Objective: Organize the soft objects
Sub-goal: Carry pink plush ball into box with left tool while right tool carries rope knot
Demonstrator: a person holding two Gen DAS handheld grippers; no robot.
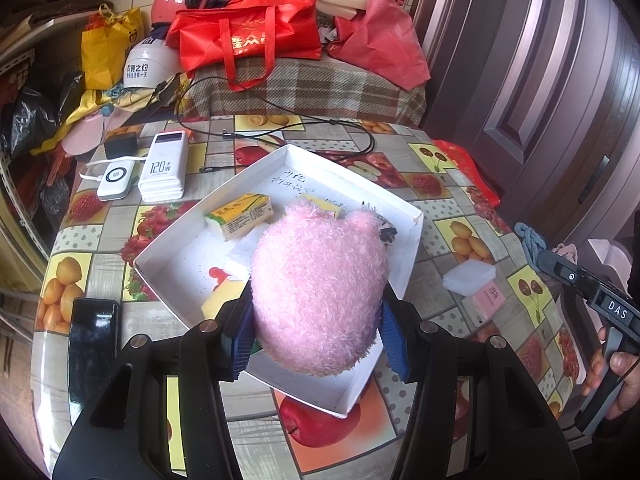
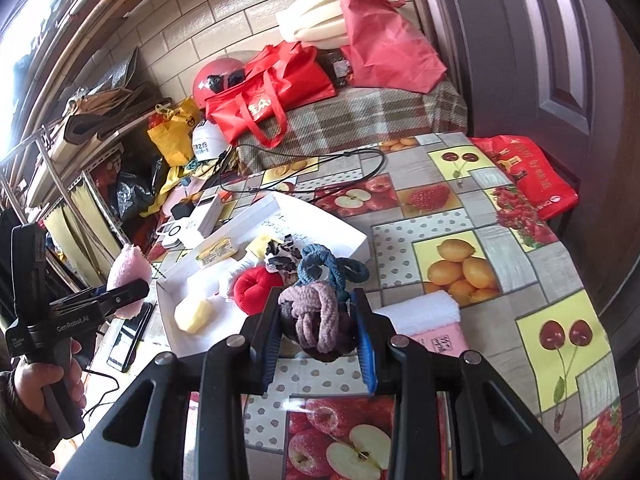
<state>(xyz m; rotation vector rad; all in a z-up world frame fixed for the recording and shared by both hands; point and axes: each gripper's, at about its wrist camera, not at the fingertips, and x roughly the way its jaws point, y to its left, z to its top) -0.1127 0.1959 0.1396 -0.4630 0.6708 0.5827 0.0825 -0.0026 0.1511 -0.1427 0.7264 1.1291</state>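
My left gripper [image 1: 316, 320] is shut on a fluffy pink plush toy [image 1: 320, 284], held above the near part of a white cardboard tray [image 1: 404, 248]; the same toy [image 2: 128, 280] shows at the left of the right wrist view. My right gripper [image 2: 320, 332] is shut on a bundle of knotted ropes, a mauve one [image 2: 316, 312] in front and a blue-grey one [image 2: 328, 270] behind, just off the tray's right side [image 2: 352, 236]. In the tray lie a yellow carton [image 1: 240, 216], a yellow sponge [image 2: 194, 314], a red plush piece [image 2: 256, 290] and a black-and-white scrunchie [image 2: 280, 254].
A fruit-print tablecloth [image 2: 460, 216] covers the table. White foam [image 2: 424, 310] and a pink packet [image 2: 444, 340] lie right of the tray. Power banks [image 1: 164, 166], a cable [image 1: 320, 128] and a black phone [image 1: 92, 356] sit on the left. Red bags [image 1: 248, 36] and helmets crowd the back.
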